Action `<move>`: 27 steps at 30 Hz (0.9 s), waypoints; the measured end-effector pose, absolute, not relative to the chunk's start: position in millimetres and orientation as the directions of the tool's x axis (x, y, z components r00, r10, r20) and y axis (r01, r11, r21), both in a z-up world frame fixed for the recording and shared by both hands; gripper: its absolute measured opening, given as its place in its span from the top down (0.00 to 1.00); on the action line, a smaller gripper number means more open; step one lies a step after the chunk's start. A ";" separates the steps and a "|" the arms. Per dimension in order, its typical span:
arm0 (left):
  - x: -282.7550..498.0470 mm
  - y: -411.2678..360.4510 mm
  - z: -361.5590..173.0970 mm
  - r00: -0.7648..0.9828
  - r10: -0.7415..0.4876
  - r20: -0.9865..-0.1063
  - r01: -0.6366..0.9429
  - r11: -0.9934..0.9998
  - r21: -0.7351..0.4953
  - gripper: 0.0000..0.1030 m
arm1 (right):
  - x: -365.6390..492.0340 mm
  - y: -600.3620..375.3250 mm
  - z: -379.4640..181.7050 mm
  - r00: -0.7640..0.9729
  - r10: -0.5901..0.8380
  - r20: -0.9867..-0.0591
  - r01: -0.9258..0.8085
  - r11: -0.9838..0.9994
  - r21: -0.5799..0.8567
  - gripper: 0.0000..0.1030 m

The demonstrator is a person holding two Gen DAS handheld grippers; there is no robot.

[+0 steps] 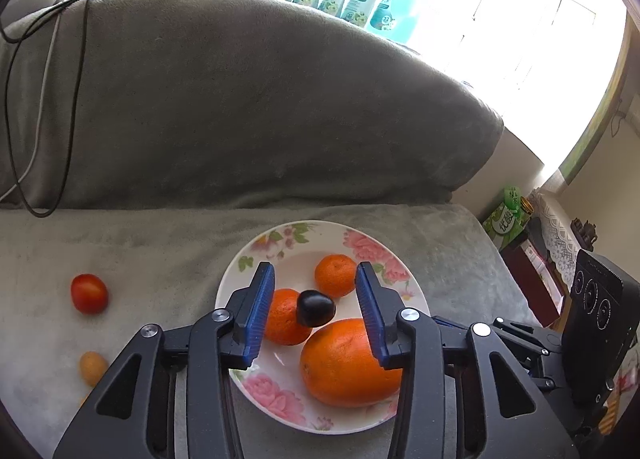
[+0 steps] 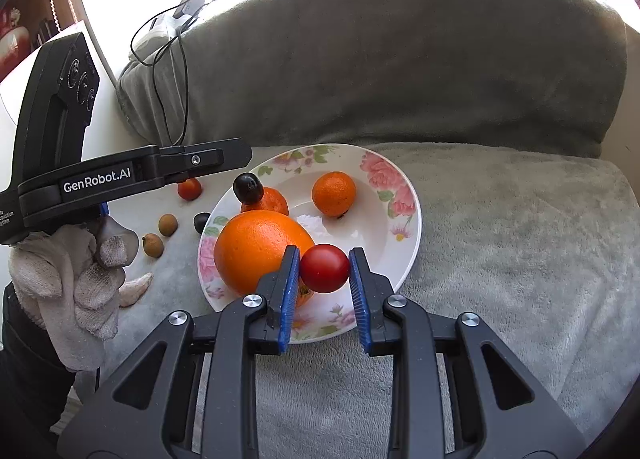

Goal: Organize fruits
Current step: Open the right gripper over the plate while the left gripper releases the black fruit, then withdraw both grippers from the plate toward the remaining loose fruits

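Observation:
A floral plate (image 1: 280, 243) (image 2: 404, 195) sits on the grey sofa seat. It holds a big orange (image 1: 344, 363) (image 2: 256, 247), two small mandarins (image 1: 335, 274) (image 2: 334, 194) and a dark plum (image 1: 315, 308) (image 2: 248, 188) that rests against the left mandarin (image 1: 282, 319). My left gripper (image 1: 316, 279) is open above the plate, with the plum between its fingers and apart from both. My right gripper (image 2: 325, 263) is shut on a red tomato (image 2: 324, 268) over the plate's near side.
On the seat left of the plate lie a red tomato (image 1: 89, 293) (image 2: 189, 189), two small brown fruits (image 2: 160, 235) (image 1: 93, 368) and a dark fruit (image 2: 201, 221). The sofa back (image 1: 240, 107) rises behind, with cables (image 1: 24, 99) over it. A gloved hand (image 2: 76, 279) holds the left gripper.

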State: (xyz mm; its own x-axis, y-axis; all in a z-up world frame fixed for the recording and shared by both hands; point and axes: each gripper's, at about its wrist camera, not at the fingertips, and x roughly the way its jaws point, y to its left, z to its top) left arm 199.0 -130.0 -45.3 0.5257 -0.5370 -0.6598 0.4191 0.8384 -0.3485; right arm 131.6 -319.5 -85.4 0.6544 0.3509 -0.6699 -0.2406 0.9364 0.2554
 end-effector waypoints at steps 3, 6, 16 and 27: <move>197.7 -130.1 -44.7 0.533 -0.528 -0.662 0.419 0.844 -0.335 0.55 | 130.4 -319.9 -84.2 0.664 0.340 -0.666 -0.234 0.940 0.247 0.53; 197.3 -128.6 -45.0 0.533 -0.528 -0.661 0.417 0.844 -0.339 0.48 | 126.8 -319.3 -81.3 0.678 0.341 -0.651 -0.238 0.940 0.245 0.30; 193.3 -122.1 -39.3 0.548 -0.524 -0.652 0.411 0.848 -0.336 0.25 | 120.5 -309.4 -75.0 0.694 0.334 -0.638 -0.258 0.942 0.213 0.10; 183.8 -105.6 -30.7 0.579 -0.501 -0.644 0.397 0.862 -0.314 0.25 | 112.4 -296.4 -71.5 0.694 0.305 -0.652 -0.274 0.950 0.152 0.09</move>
